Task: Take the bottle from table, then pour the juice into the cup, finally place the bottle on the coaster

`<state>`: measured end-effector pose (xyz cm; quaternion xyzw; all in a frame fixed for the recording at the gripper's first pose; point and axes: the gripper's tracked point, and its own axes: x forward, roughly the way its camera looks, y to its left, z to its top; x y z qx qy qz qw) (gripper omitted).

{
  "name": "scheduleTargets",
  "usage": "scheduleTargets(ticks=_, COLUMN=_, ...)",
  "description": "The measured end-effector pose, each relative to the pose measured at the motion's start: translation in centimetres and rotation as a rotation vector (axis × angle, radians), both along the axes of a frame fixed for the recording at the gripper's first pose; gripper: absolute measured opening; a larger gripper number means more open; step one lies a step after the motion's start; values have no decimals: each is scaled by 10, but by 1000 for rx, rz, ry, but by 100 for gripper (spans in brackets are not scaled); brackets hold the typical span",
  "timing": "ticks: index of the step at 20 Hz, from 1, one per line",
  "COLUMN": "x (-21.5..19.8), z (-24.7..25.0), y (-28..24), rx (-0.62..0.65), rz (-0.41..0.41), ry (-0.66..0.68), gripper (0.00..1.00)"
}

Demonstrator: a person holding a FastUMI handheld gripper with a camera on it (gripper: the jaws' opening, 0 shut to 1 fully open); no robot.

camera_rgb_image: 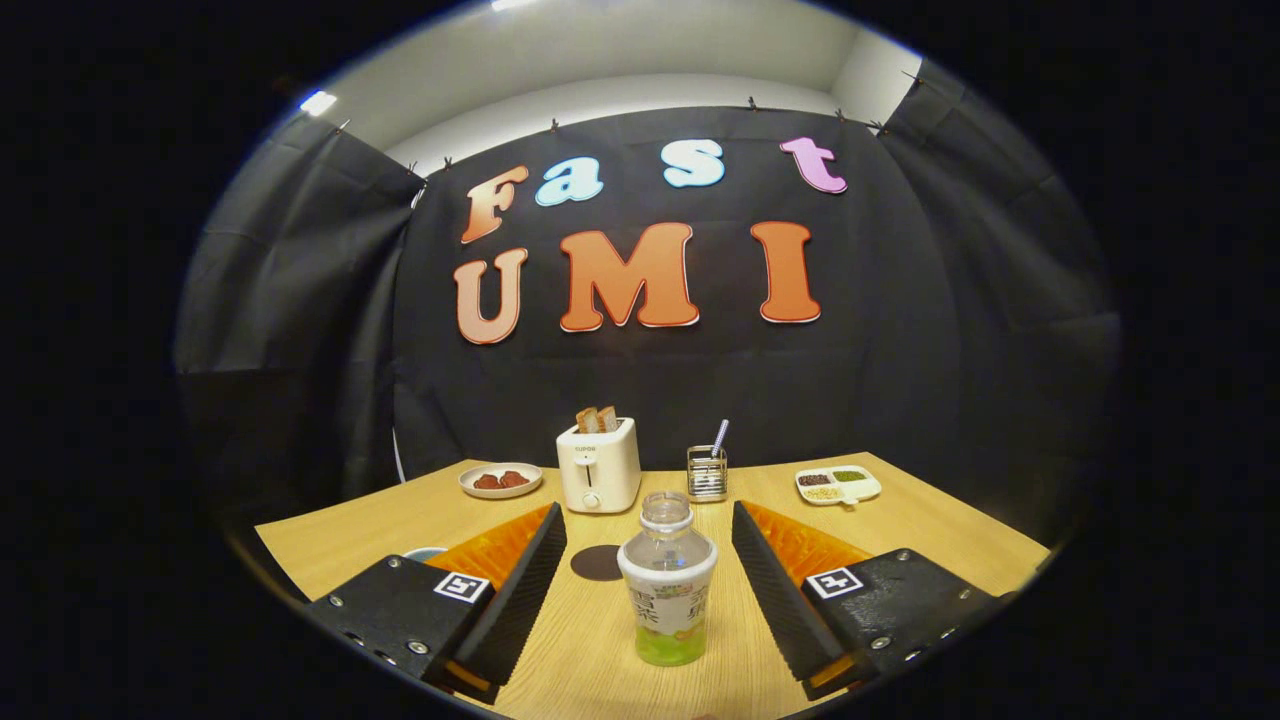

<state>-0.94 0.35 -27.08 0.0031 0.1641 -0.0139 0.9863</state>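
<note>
A clear uncapped bottle [667, 585] with a white label and a little green juice at its bottom stands upright on the wooden table [930, 540], between my two fingers. My gripper [648, 520] is open, with a gap on each side of the bottle and neither finger touching it. A dark round coaster [597, 562] lies flat just beyond the bottle, near the left finger. The rim of a cup [425, 552] peeks out behind the left finger; most of it is hidden.
At the back of the table stand a white toaster [598, 465] with bread in it, a small plate [500, 480] with brown food, a metal holder [707, 473] with a utensil, and a divided white dish [838, 485].
</note>
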Motion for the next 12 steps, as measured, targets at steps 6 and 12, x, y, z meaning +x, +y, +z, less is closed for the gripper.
scheduleTargets(ticks=6, x=-4, z=-58, y=-3, rx=-27, rz=-19, ry=122, gripper=99)
scheduleTargets(ticks=12, x=-2, z=-95, y=-4, rx=-5, rz=-64, ry=212, gripper=96)
